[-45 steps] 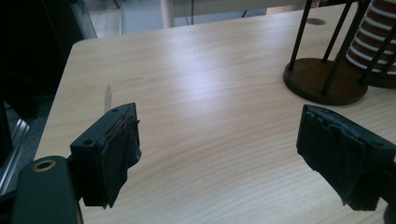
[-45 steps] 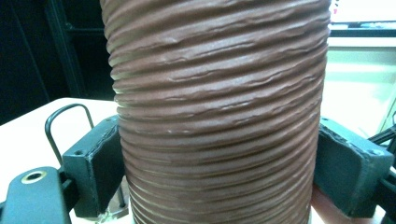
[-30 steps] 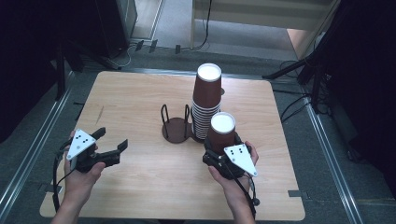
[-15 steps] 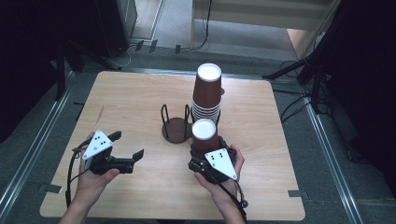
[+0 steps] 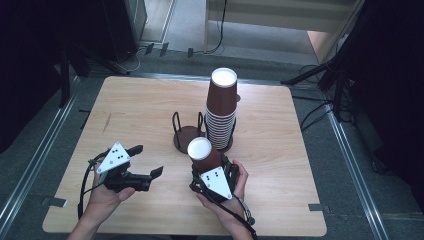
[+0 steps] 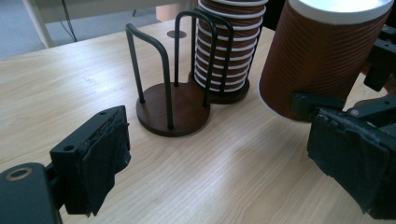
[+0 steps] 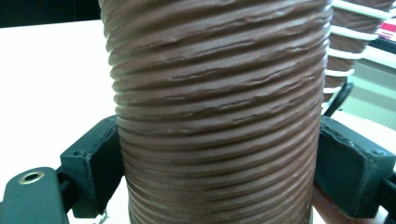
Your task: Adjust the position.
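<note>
- My right hand-held gripper [image 5: 212, 167] is clenched on a single brown ribbed cup [image 5: 203, 154], jaws pressing either side of its wall; the cup stands bottom-up, white base on top, long axis roughly vertical.
- My left hand-held gripper [image 5: 145, 162] is released, jaws wide apart with nothing between them, low over the desk [image 5: 125, 115] and pointing toward the cup.
- The cup lies to the right of my left hand-held gripper, near but not touching.
- Just beyond the cup stands the wire cup holder [image 5: 186, 134]: its near ring is vacant, its far ring carries the tall stack of cups [image 5: 221, 107].
- I judge the vacant ring the likely target; my right hand is the nearer one.
</note>
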Available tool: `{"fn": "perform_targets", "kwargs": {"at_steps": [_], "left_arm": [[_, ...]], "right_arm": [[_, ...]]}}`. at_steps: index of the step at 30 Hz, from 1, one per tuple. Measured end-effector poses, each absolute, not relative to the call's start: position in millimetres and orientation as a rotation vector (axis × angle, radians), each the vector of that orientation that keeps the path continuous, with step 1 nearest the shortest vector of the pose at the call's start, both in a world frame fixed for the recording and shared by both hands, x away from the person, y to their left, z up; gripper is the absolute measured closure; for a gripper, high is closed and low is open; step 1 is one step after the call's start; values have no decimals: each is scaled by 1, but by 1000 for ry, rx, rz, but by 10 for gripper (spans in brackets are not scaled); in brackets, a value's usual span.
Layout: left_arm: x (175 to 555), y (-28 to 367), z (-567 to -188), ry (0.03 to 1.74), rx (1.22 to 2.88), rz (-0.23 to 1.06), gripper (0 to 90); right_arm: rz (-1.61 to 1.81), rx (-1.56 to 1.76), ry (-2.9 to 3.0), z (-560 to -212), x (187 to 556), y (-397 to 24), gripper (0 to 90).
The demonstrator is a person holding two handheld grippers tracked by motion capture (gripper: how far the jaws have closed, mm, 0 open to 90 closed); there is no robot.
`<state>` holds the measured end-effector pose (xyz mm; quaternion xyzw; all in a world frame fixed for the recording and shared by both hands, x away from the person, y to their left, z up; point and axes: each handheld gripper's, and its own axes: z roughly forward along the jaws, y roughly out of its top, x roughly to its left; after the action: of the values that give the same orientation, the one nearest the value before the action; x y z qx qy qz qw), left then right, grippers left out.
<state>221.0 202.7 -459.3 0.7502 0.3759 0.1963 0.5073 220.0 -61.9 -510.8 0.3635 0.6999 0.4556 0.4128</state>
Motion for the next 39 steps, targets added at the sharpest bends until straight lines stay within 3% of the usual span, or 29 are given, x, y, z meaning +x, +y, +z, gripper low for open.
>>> {"fn": "perform_targets", "kwargs": {"at_steps": [8,10,24,32,39], "left_arm": [[217,194,-457,857,1843,428,86],[215,189,-456,839,1858,426,142],[210,169,-459,741,1936,306,152],[210,166,-463,727,1980,295,234],[214,173,-465,727,1954,246,245]], "right_arm": [[1116,803,1808,-519,214,-49,115],[1111,760,1825,-521,211,-44,115],[1066,566,1893,-534,200,-27,116],[1088,462,1926,-537,196,-25,115],[1105,467,1951,-536,194,-25,70]]}}
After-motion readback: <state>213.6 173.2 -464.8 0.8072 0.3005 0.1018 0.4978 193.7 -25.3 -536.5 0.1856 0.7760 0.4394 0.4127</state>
